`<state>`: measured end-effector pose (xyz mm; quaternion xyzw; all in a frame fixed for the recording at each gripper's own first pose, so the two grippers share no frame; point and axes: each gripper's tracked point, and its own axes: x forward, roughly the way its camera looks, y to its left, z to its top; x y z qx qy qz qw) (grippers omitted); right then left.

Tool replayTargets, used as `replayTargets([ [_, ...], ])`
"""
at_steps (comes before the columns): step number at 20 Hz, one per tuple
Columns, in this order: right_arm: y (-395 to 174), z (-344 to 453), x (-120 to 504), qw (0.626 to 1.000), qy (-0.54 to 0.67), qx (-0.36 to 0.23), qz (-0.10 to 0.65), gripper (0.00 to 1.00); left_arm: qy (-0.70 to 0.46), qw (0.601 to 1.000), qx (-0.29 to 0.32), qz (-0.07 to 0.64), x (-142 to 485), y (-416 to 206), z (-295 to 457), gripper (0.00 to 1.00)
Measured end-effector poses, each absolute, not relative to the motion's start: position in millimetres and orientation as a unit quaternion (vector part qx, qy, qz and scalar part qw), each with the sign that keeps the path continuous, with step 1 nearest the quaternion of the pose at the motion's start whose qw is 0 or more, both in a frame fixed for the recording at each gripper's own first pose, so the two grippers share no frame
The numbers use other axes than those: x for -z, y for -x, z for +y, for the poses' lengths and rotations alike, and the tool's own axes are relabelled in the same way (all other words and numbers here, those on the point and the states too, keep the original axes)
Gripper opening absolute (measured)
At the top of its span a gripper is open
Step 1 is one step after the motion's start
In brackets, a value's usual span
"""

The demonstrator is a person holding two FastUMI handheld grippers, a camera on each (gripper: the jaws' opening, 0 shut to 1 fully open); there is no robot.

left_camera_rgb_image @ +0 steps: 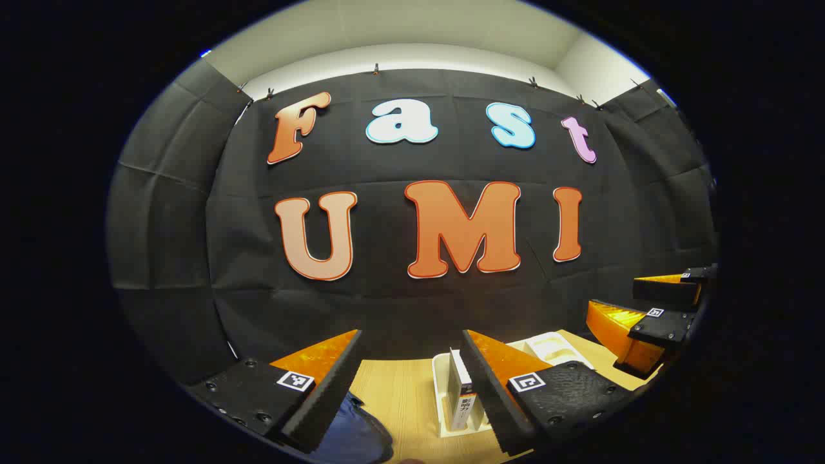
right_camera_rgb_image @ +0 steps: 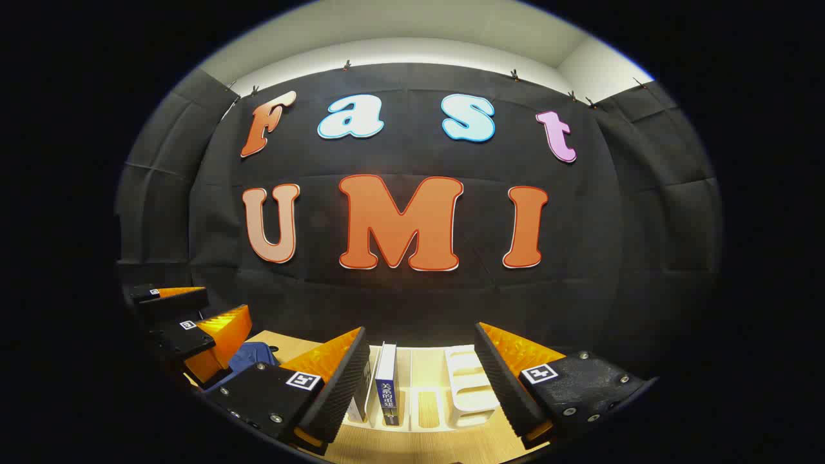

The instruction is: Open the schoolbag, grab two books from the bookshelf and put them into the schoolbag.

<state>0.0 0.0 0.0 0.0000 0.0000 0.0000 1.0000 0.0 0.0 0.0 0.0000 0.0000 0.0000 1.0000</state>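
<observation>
Both claws wide open, holding nothing, raised over the table (left_camera_rgb_image: 399, 393). Left claw (left_camera_rgb_image: 412, 341): bag (left_camera_rgb_image: 354, 438) low beside its left finger, rack (left_camera_rgb_image: 445, 399) with an upright book (left_camera_rgb_image: 461, 396) ahead. Right claw (right_camera_rgb_image: 422, 338): rack (right_camera_rgb_image: 470, 393) and blue book (right_camera_rgb_image: 387, 390) between its fingers, bag (right_camera_rgb_image: 254, 357) left.

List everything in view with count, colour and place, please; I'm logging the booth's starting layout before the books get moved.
Table: one, light wood, under everything.
Bookshelf: one, white slotted rack, on the table ahead of the right gripper.
Books: two seen upright in the rack, one blue-spined, one white.
Schoolbag: one, dark blue, on the table left of the rack.
Left gripper: one, open, above the table.
Right gripper: one, open, facing the rack.
</observation>
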Motion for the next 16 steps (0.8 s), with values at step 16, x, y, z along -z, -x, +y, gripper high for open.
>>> replayTargets([
  [16, 7.9, -3.7, 2.1, 1.000, 0.002, 0.001, 0.001, 0.97, -0.003, 1.000, 0.002, 0.000, 2.8, 3.7, -2.1, 0.94],
])
